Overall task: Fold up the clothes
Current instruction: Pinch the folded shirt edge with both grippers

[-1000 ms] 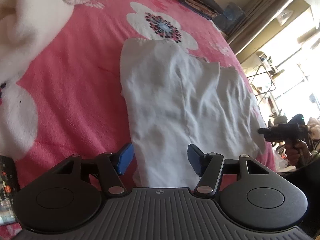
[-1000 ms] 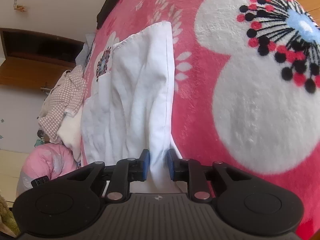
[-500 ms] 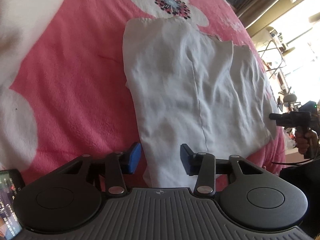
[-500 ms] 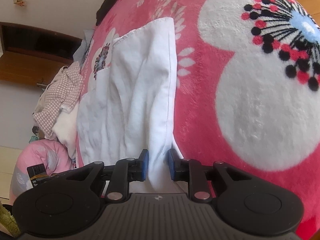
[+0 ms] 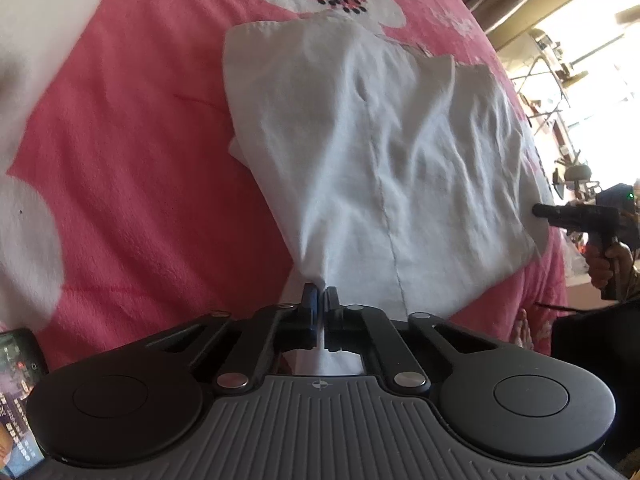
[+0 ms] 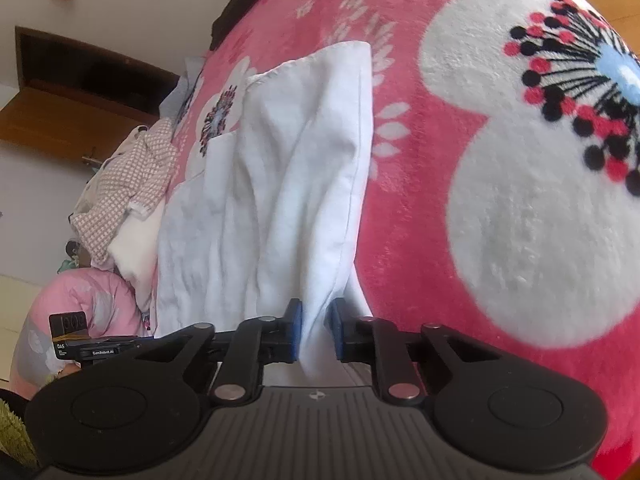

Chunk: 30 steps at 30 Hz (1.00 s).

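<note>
A white garment [image 5: 380, 152] lies spread flat on a pink flowered blanket [image 5: 140, 160]. My left gripper [image 5: 320, 300] is shut on the garment's near edge, and the cloth rises in a pinched peak from the pads. In the right wrist view the same garment [image 6: 280, 184] runs away from my right gripper [image 6: 316, 320]. Its jaws are closing on a fold of the corner, which fills the gap between the blue pads. The right gripper [image 5: 538, 210] also shows in the left wrist view, at the garment's far right corner, held by a person's hand [image 5: 608, 264].
A phone [image 5: 16, 380] lies at the blanket's near left edge. A pile of checked and white clothes [image 6: 132, 184] sits beyond the garment, with a pink padded item [image 6: 80, 300] beside it. A brown cupboard [image 6: 80, 92] stands behind. Fluffy white cloth [image 5: 40, 20] lies far left.
My left jaws went from wide open to shut on the garment's near edge, bunching the cloth into a peak, and the gripper tipped downward. My right jaws narrowed slightly around the fold.
</note>
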Tool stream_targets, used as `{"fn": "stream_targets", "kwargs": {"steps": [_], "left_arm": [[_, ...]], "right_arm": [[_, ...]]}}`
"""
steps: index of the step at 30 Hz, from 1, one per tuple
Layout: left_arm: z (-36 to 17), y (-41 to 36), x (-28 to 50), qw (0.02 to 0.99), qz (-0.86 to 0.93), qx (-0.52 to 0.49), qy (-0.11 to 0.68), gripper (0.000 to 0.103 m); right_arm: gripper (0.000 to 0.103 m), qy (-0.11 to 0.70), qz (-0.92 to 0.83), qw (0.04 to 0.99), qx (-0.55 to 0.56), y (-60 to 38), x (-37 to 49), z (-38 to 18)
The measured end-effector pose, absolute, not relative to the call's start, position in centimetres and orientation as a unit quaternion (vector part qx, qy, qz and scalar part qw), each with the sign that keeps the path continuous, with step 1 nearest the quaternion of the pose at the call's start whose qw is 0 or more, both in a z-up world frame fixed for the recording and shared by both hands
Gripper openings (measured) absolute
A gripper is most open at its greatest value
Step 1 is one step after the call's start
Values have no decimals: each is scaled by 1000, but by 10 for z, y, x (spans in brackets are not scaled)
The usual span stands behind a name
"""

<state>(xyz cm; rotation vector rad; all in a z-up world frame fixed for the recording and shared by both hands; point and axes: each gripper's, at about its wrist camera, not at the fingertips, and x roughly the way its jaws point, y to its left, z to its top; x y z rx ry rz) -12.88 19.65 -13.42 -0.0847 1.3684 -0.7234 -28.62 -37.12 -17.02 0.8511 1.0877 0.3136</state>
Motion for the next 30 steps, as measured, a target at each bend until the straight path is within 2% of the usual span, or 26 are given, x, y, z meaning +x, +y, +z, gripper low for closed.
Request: {"fn": "stream_targets", "kwargs": {"steps": [10, 27, 30], "left_arm": [[-131, 189, -135, 676, -341, -7, 653, 0], [-141, 176, -135, 664, -344, 65, 661, 0], [-141, 176, -135, 662, -339, 83, 664, 10]], "right_arm": [[2, 497, 161, 766, 375, -369, -291, -158], [1, 523, 160, 767, 334, -369, -296, -153], [4, 539, 142, 767, 317, -368, -293, -155]]}}
